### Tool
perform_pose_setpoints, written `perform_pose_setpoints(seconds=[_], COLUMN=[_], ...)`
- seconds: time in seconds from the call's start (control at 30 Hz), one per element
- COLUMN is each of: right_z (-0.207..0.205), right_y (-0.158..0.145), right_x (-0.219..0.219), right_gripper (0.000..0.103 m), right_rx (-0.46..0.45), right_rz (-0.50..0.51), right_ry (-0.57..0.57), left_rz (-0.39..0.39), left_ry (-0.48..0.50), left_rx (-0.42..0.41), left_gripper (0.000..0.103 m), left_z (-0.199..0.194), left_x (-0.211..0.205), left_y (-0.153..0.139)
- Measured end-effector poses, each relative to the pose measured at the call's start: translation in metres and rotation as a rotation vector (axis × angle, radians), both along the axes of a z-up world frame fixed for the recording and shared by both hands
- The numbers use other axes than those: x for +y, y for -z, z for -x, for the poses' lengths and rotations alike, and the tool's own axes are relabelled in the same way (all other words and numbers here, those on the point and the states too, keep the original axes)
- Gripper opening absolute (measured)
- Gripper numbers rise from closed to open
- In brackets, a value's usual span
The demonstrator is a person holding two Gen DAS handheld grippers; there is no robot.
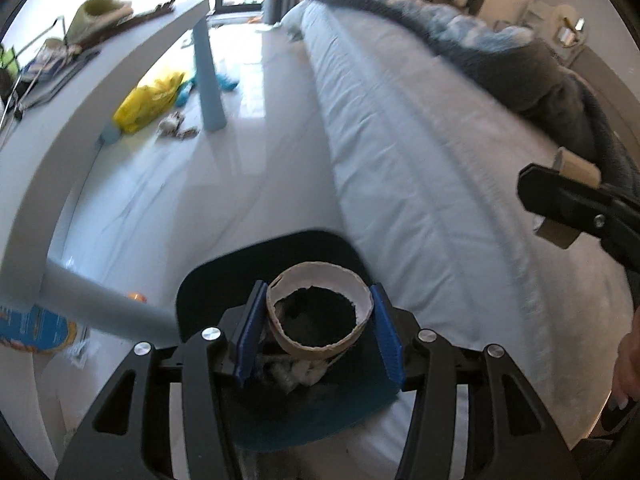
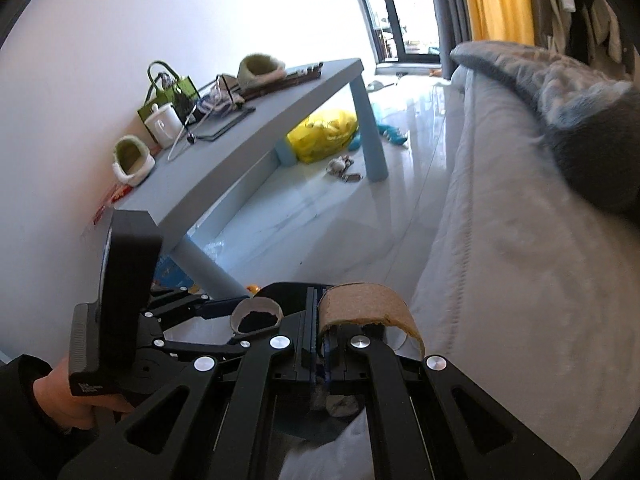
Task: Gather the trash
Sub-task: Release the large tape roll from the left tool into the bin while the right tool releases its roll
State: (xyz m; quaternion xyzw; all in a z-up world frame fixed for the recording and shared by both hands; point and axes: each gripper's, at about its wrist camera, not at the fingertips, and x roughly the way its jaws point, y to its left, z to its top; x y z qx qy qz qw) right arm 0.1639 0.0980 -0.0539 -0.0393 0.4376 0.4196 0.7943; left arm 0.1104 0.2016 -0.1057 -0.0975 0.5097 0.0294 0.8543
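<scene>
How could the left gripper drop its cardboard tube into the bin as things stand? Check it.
Probably yes: the left gripper holds the cardboard tube right over the dark bin, nothing between them; opening the fingers should drop it in.

Daylight floods in from the window (image 2: 376,4), blown out to pure white in both views, and glare streaks down the glossy floor (image 1: 256,92) toward the lens. The wall (image 2: 100,32) sits evenly lit, a touch washed out. Fisheye bends the table (image 2: 256,120) edge into a curve; black vignette rims every corner. Motion blur smears the blanket (image 1: 460,36) and bed (image 1: 400,152) in the left view, while the close black gripper frames stay dim
</scene>
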Motion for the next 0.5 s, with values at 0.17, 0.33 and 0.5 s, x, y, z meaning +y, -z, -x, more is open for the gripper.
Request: perform_pose_setpoints(seconds=[0.17,0.33,0.5], right_z=[-0.002,-0.002,-0.002], right_y=[0.013,0.025,0.041], right_x=[0.016,0.032,0.05], right_gripper=[0.002,0.002,0.002], right_rx=[0.048,0.09,0.132], right_rz=[0.015,0.04,0.073], right_ry=[-0.008,-0.022,-0.044], left_rz=[-0.029,-0.013,-0.005], left_ry=[-0.001,-0.001,-0.01], left_rx=[0.118,0.191,0.217], left_gripper=[0.055,0.056,0.068], left_z=[0.003,0.008,0.015], left_x=[0.009,0.019,0.031], left_y=[0.03,0.052,0.059])
